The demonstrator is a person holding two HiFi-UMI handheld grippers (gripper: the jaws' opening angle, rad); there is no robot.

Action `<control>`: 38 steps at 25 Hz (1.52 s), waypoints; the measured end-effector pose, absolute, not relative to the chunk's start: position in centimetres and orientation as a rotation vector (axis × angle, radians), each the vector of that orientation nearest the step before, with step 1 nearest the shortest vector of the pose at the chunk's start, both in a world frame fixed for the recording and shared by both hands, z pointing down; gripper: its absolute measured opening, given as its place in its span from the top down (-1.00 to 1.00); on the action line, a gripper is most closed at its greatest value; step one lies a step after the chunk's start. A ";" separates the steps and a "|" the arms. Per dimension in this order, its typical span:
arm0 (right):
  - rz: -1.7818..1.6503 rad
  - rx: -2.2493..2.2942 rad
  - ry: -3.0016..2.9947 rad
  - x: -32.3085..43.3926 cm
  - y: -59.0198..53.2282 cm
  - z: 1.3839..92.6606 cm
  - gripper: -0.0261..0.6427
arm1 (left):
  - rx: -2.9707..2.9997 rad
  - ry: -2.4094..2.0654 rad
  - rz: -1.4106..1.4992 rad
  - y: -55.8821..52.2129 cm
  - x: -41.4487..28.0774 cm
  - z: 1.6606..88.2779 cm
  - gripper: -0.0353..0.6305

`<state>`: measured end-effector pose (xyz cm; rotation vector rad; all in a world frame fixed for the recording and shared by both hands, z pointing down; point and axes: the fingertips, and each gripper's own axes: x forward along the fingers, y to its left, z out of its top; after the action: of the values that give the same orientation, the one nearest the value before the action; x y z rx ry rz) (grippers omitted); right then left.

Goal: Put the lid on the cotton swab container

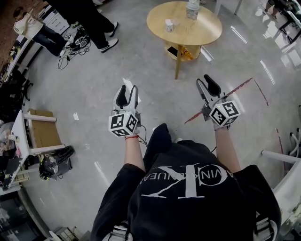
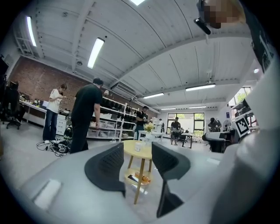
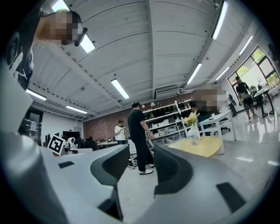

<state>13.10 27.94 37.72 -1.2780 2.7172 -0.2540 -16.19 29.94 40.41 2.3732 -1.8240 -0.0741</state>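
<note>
Now left gripper [image 1: 128, 89] and right gripper [image 1: 207, 83] point level toward the yellow table [image 1: 200, 32], fingers released, empty.

Two grippers [image 1: 129, 89] [image 1: 203, 80], one round table [image 1: 202, 29], one white container [image 1: 169, 25], one vase [image 1: 192, 9].

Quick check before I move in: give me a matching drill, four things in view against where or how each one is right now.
Things: 1 white container; 2 vase; 3 phone; 4 left gripper.
States: A open and empty, over the floor; B lower shelf of the table; C tabletop, far edge; D tabletop, left of centre.
Pairs: 1-D, 2-C, 3-B, 4-A.
</note>
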 end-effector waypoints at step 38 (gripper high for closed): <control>-0.377 -1.547 2.605 8.6 -1.9 40.5 0.49 | 2.544 -1.479 0.001 -6.2 -17.7 43.1 0.31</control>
<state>8.64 -1.94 40.54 -1.5473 2.6046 -0.3765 -17.72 -6.21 43.08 2.5441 -1.4786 0.0006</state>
